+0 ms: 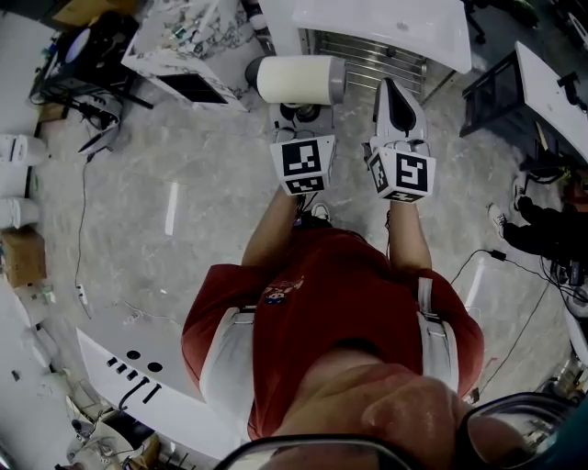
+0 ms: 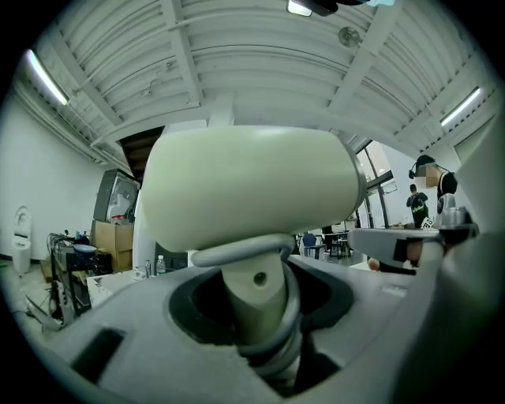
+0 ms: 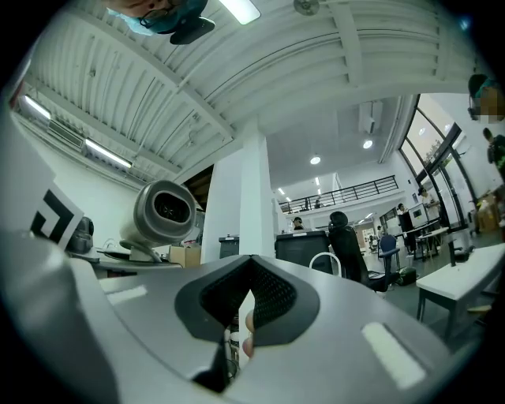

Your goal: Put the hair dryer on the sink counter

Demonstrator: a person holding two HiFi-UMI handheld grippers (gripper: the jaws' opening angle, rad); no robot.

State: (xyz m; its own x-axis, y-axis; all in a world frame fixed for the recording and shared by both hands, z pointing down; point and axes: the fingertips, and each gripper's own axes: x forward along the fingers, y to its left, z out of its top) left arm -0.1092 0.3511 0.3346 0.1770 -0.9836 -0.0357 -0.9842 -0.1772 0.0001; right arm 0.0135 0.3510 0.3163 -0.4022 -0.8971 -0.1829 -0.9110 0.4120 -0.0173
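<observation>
The hair dryer has a cream barrel and a cream handle. It is held level in front of the person, with its barrel crosswise. My left gripper is shut on the handle, just under the barrel, which fills the left gripper view. My right gripper is to the right of it at the same height; its jaws are together at the tips with nothing between them. In the right gripper view the dryer's round grey end shows at the left.
A white counter with a metal rack under it lies just ahead at the top. Another white table stands to the right, and a white panel lies at lower left. Cables and clutter cover the grey floor at both sides. People stand far off.
</observation>
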